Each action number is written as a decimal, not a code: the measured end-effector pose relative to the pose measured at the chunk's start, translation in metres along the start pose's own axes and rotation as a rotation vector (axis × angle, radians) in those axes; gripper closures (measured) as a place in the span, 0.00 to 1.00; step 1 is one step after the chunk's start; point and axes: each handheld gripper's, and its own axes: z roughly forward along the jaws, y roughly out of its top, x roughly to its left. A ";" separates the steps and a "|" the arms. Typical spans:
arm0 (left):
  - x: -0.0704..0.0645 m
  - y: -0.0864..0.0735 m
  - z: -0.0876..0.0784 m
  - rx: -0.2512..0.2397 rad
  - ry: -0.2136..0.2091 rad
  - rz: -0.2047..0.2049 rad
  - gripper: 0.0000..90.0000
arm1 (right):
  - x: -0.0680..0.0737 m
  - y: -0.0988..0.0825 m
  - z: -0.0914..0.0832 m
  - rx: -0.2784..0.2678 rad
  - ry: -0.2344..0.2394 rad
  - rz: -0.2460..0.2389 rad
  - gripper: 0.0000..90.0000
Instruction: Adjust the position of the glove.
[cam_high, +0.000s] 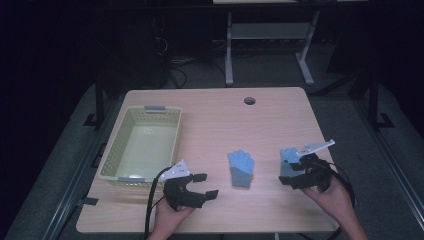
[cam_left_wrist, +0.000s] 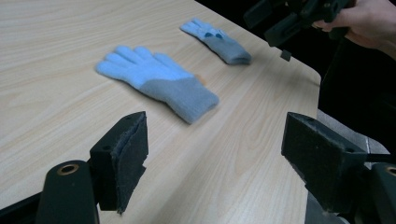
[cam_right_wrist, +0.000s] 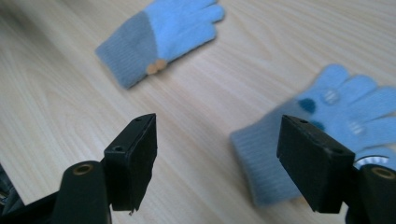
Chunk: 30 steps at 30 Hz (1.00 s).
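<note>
From the high view my right tongs (cam_high: 292, 175) cover the right glove's (cam_high: 288, 156) cuff. Bare tabletop (cam_high: 210, 115) surrounds the middle glove (cam_high: 241, 169), well clear of the basket (cam_high: 112, 150). Both gloves lie flat, long axes running front to back, fingers pointing away. My left tongs (cam_high: 206, 185) and right tongs gape wide, empty.

Both knit gloves are light blue with grey cuffs, the middle glove (cam_high: 241, 169) carrying two small orange dots at the cuff edge and the right-hand glove (cam_high: 288, 163) dark blue and pale dots on its fingers, beside a pale yellow-green lattice basket (cam_high: 116, 143) on the light wood-grain table (cam_high: 215, 115).
</note>
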 end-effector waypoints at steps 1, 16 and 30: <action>0.000 0.000 0.000 0.002 -0.002 -0.001 0.25 | -0.002 0.002 0.000 0.002 -0.002 -0.006 0.32; -0.001 0.000 0.001 -0.004 -0.011 0.000 0.25 | -0.031 0.029 0.001 0.030 -0.033 0.032 0.37; -0.002 -0.002 0.004 0.009 -0.014 -0.004 0.25 | -0.054 0.028 0.019 0.109 -0.087 0.095 0.45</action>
